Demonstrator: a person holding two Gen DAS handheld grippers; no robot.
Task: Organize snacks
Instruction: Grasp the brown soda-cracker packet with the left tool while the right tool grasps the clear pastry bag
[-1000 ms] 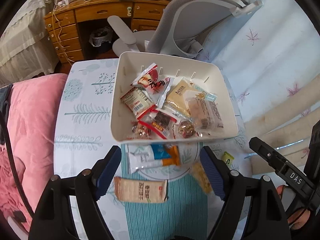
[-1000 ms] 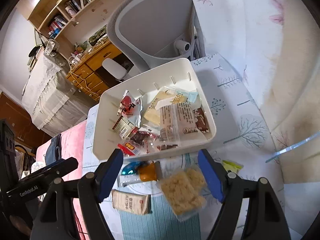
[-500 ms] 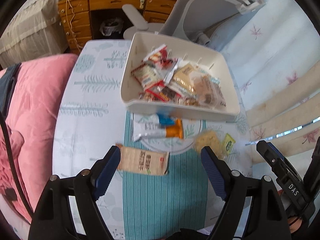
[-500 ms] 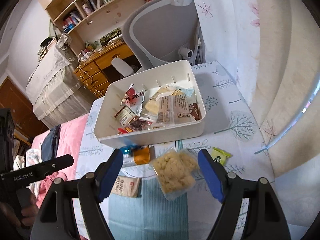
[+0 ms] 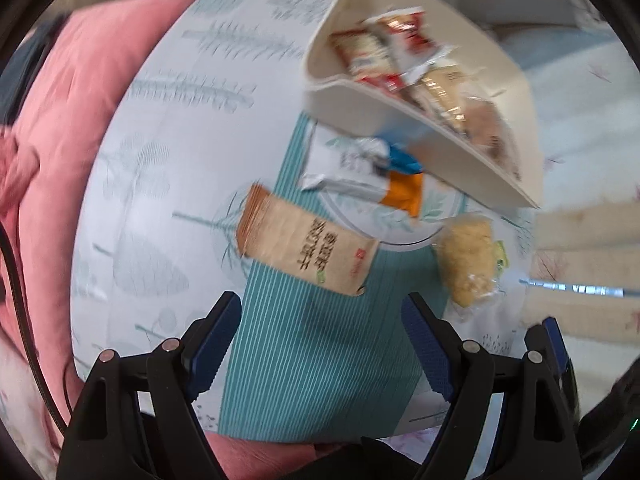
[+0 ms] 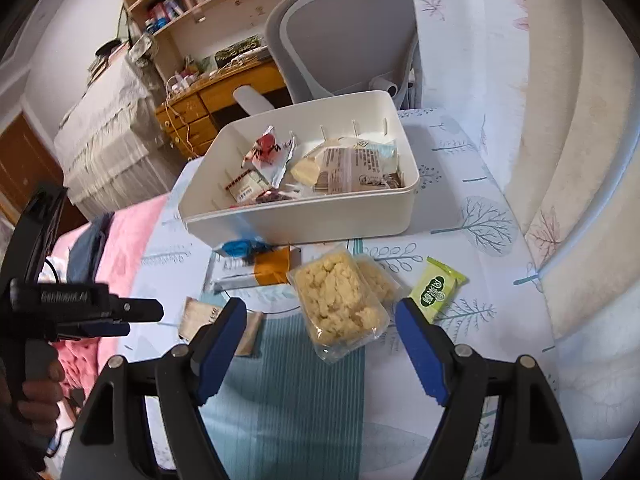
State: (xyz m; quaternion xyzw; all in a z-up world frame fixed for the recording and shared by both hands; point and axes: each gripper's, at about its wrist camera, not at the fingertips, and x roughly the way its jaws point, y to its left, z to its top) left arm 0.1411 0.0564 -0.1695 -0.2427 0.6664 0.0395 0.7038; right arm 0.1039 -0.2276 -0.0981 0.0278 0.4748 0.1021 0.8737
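Left wrist view shows my left gripper (image 5: 320, 344) spread wide and empty, pointing down at the flat tan paper snack packet (image 5: 306, 250) lying just ahead of its fingertips on the teal striped mat (image 5: 312, 360). I judge this the reach-to-pick step: next I must drop lower and straddle that packet. My right gripper (image 6: 320, 344), equally wide and empty, hovers with the clear-wrapped yellow crumbly cake (image 6: 338, 300) between its tips, near the white plastic bin (image 6: 304, 224) that already holds several snacks.

Left view motion-blurred; brown packet (image 6: 218, 326) half hidden (behind right tongs (image 6: 320, 354))
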